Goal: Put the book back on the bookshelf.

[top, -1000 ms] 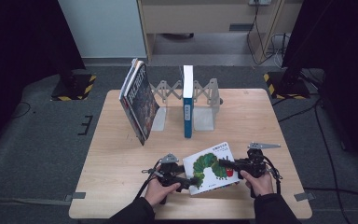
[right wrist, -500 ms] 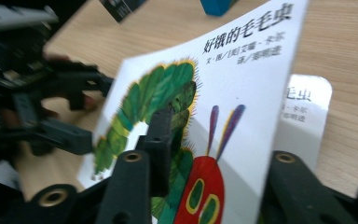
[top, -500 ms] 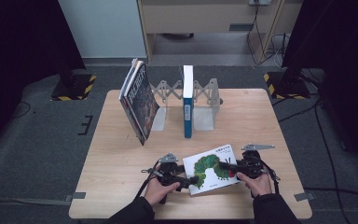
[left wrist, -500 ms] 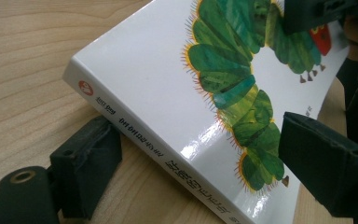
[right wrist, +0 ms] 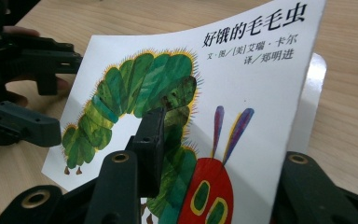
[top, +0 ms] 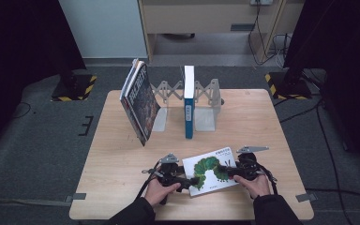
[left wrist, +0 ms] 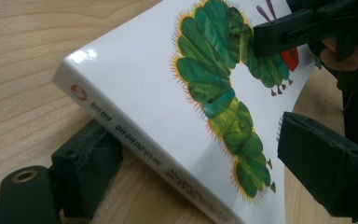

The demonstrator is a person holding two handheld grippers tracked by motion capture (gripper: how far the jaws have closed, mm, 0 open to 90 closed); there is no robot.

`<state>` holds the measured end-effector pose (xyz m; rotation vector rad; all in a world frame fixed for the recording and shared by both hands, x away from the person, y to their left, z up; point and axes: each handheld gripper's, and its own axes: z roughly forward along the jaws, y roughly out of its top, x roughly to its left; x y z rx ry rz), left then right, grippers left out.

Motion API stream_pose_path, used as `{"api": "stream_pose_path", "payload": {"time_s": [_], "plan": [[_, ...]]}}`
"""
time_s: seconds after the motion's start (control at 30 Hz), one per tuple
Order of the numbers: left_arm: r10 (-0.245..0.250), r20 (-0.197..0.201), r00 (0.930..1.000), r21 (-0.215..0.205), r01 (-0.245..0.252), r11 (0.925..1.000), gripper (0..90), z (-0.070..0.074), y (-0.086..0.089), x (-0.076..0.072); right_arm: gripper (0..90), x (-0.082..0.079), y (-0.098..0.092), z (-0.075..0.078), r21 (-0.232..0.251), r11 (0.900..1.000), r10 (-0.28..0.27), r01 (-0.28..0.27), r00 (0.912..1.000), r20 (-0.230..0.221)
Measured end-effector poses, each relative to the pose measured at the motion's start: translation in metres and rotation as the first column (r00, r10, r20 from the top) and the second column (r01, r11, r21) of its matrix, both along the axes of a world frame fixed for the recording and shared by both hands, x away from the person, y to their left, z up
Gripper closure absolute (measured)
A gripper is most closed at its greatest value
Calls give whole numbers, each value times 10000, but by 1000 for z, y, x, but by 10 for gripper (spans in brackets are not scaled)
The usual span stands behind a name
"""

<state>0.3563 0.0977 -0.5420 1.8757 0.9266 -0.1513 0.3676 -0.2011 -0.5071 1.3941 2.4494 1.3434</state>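
Observation:
A white picture book [top: 213, 168] with a green caterpillar on its cover lies near the table's front edge, between both grippers. My left gripper [top: 187, 180] is at the book's spine corner. In the left gripper view the book [left wrist: 168, 93] rests on the lower jaw, and the upper jaw stands off the cover. My right gripper [top: 227, 169] is at the opposite edge. In the right gripper view the cover [right wrist: 242, 93] curves up between the jaws. Those jaws have just been opening and stand apart, with one pad [right wrist: 150, 140] against the cover.
A metal expanding book rack [top: 201, 91] stands at the back of the wooden table [top: 122, 164]. It holds an upright blue-and-white book [top: 188, 103]. Dark books [top: 140, 105] lean at its left. Bare table lies between the rack and the picture book.
The right gripper has edged slightly left along the book. The book and the left gripper have stayed in place.

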Motion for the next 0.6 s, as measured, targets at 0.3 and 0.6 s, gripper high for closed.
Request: {"api": "stream_pose_path", "payload": {"time_s": [0.3, 0.6], "plan": [[415, -27, 9991, 115, -415, 9991, 254, 0, 3, 1, 488, -1, 8, 0, 325, 9989, 335, -341, 9992, 206], [632, -91, 9980, 107, -631, 9979, 306, 0, 5, 1, 336, -2, 5, 4, -464, 9983, -310, 349, 9961, 821]]}}
